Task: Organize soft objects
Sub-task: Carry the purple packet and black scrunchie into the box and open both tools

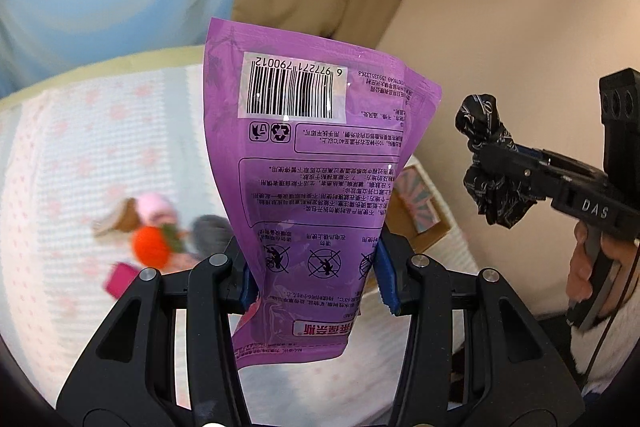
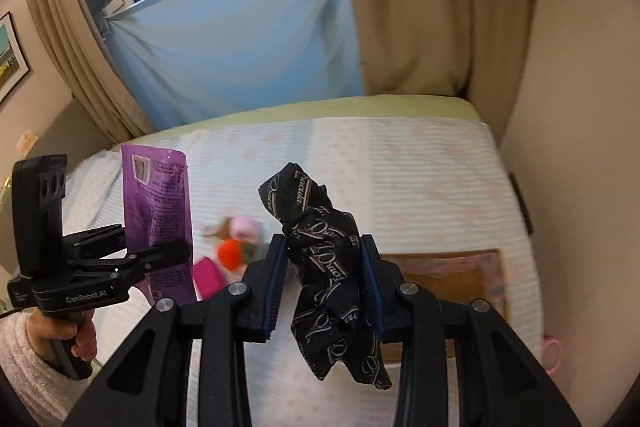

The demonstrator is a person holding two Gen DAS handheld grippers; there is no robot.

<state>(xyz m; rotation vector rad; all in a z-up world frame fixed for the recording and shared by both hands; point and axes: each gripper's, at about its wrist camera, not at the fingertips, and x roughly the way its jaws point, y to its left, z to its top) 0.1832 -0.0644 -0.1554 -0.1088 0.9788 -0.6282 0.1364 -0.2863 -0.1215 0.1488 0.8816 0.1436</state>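
Both claws loaded, both items held up off the bed (image 2: 420, 163).

Left claw (image 1: 314, 277): clamped on the purple pouch (image 1: 316, 147), pads pinching its lower half, barcode end standing up. I'd judge it light, with a slick film skin and some springy stiffness. It bows to one side above the pads, so it could slide or twist in the grip. The best hold is low and across the full width, which is where I have it.

Right claw (image 2: 324, 277): clamped on the black printed cloth bundle (image 2: 320, 247), gripped at the knotted waist, a tail hanging below the pads. Soft, light and limp, with no shape of its own. The knot is the only firm bit, so that's the right place. The tail will swing and may snag on a box edge.

View differences:
- Left wrist view shows the pouch print close up and the right claw from the side with the cloth in it. The cardboard box (image 1: 420, 215) is mostly hidden behind the pouch.
- Right wrist view shows the box (image 2: 452, 275) open on the bed just past my claw, the window, and a sleeve on the left hand (image 2: 76, 331).
- Both show the leftover pile: orange pompom (image 2: 230, 253), pink plush (image 2: 246, 227), magenta item (image 2: 208, 277). All blurred, so I can't identify them further.
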